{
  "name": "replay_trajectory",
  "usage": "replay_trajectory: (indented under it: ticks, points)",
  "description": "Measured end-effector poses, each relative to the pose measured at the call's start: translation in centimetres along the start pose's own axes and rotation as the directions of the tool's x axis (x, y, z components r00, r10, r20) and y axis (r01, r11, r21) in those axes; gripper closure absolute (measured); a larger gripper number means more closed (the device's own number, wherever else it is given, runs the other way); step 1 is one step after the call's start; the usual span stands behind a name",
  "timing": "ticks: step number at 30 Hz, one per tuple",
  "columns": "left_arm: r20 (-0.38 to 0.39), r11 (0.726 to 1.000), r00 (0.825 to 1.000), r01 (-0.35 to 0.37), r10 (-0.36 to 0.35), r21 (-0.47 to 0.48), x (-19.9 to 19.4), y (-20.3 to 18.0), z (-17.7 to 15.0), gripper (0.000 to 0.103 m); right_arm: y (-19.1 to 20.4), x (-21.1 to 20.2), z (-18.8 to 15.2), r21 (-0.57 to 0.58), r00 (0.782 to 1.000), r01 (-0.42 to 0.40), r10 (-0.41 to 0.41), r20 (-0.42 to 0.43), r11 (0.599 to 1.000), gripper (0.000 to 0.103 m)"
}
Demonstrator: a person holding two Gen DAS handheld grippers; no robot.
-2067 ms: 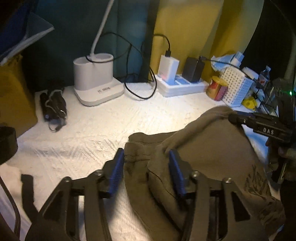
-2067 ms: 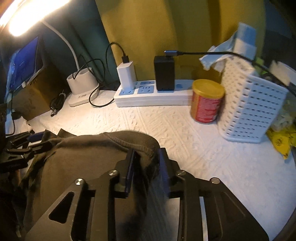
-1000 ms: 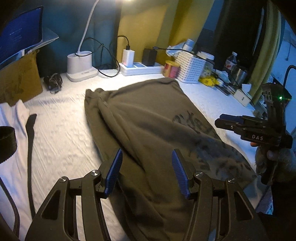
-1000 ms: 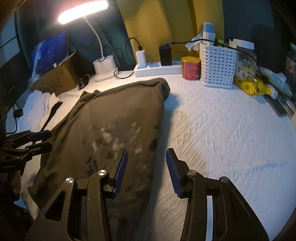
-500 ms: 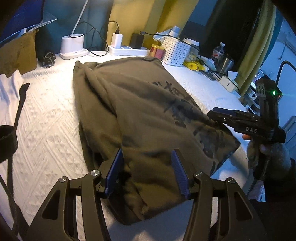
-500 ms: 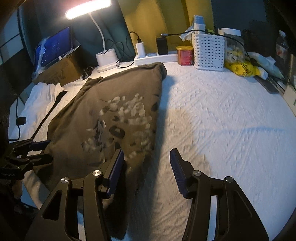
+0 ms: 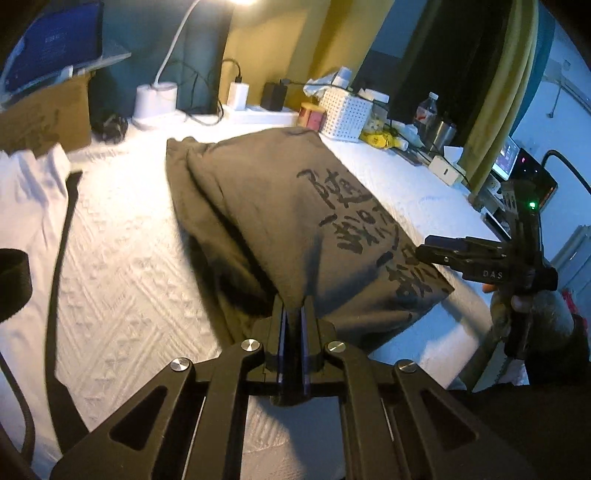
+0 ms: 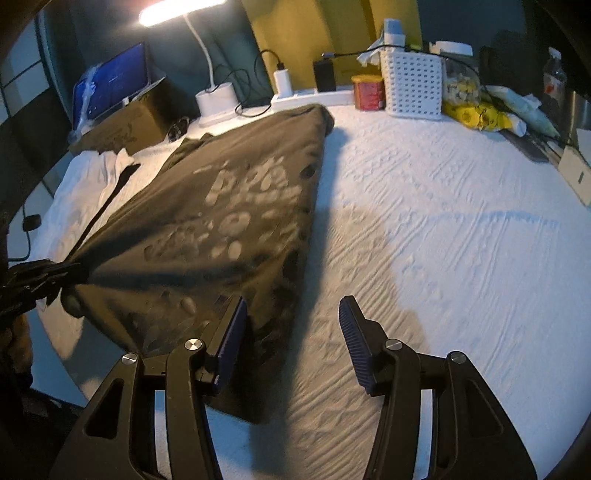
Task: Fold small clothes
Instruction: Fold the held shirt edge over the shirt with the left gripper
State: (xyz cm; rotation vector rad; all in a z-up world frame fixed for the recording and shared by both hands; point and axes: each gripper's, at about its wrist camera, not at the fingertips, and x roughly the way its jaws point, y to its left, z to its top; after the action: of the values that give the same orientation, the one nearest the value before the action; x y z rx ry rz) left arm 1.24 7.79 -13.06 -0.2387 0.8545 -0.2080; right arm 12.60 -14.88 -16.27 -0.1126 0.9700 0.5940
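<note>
the olive t-shirt (image 7: 280, 206) lies lengthwise on the white textured cover (image 8: 443, 229), its far end near the power strip (image 8: 314, 98) and its near hem at the table's front edge. the step in hand looks like taking hold of the near hem, ready to carry it toward the far end for a fold.

the left gripper (image 7: 293, 314) is pressed together on a bunch of the hem's left corner — cloth puckers up between the blue pads. the right gripper (image 8: 291, 332) is spread wide, its left finger over the hem's right corner and its right finger over bare cover, pinching nothing. the next move, i judge, calls for the right claw to settle around that corner and close, so both corners lift evenly; with only one side held the fold would skew.

the left wrist view shows the dark printed lettering sharply and the right tool from the side, held in a hand (image 7: 535, 310). the right wrist view shows what the left cannot — the open gap between its own fingers, the lit lamp (image 8: 181, 7) and the broad bare cover to the right.
</note>
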Motion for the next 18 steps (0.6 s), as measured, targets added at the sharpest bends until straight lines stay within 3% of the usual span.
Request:
replay_trajectory:
  ticks: [5,10,18]
  points:
    - [-0.017,0.999,1.0,0.021,-0.021,-0.025,0.6,0.3,-0.6,0.098,1.1,-0.1,-1.6,-0.004,1.0,-0.022,0.022,0.0,1.0,0.051]
    - [-0.034,0.999,0.999,0.025,-0.026,-0.025,0.9,0.3,-1.1,0.097,2.4,-0.5,-2.5,-0.03,0.999,-0.031,0.031,0.015,0.999,0.087]
    - [-0.049,1.0,0.999,0.018,-0.019,-0.015,1.2,-0.2,-1.1,0.096,2.7,-1.4,-3.0,-0.064,1.0,0.009,-0.008,0.013,0.998,0.093]
